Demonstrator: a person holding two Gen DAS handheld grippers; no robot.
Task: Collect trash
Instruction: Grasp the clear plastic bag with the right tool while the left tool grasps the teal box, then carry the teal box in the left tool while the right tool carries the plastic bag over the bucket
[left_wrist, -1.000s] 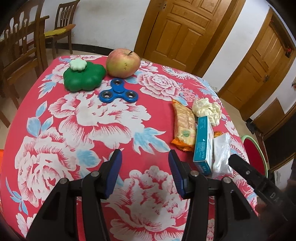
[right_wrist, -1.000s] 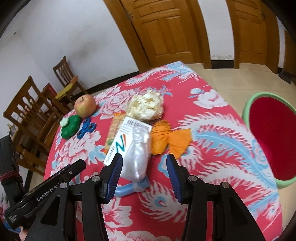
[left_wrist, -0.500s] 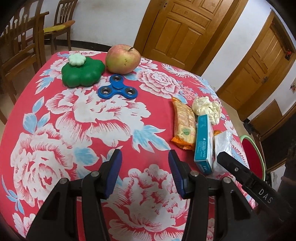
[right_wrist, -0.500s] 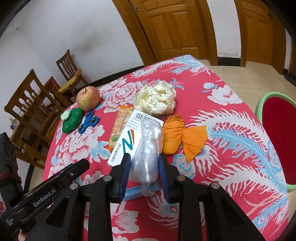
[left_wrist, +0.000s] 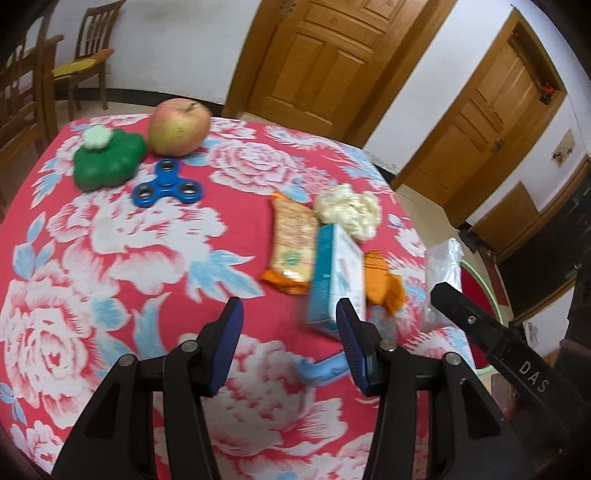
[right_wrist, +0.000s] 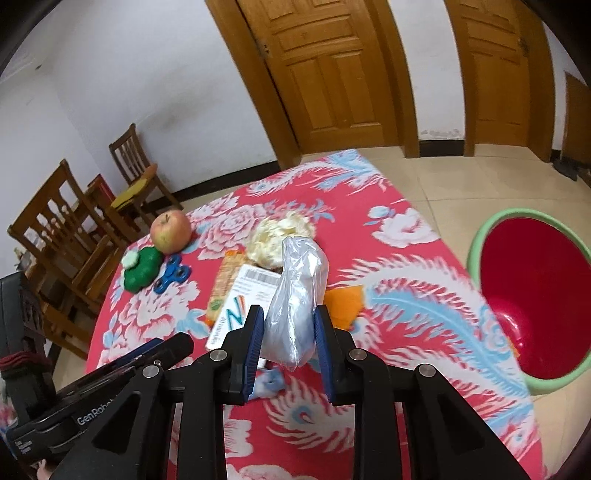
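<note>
Collecting has only begun, by my reading: the round red bin with a pale green rim (right_wrist: 532, 295) standing on the floor off the table's right edge looks nearly empty, a small orange scrap low inside being all I can make out. The right gripper (right_wrist: 288, 332) has its blue pads pressed on a crumpled clear plastic bag (right_wrist: 295, 295), which appears lifted off the cloth above the other litter. The left gripper (left_wrist: 288, 339) hangs half open over bare cloth with nothing between its jaws.

Left to clear, largest first: white-and-teal cardboard carton (left_wrist: 336, 273), orange biscuit wrapper (left_wrist: 291, 247), crumpled white tissue wad (left_wrist: 349, 210), flattened orange foil wrapper (left_wrist: 380, 284), and a pale blue scrap (left_wrist: 321, 369) just under the left gripper's right finger. The red-yellow apple (left_wrist: 179, 127), green flower-shaped plastic toy (left_wrist: 107, 162) and blue fidget spinner (left_wrist: 168, 188) at the far corner are probably not trash.

Surface: table under a red cloth printed with white and blue flowers (left_wrist: 110, 295). Room: white walls, panelled wooden doors (right_wrist: 332, 74), beige tiled floor (right_wrist: 461, 184), wooden chairs (right_wrist: 59, 229) beside the table.
</note>
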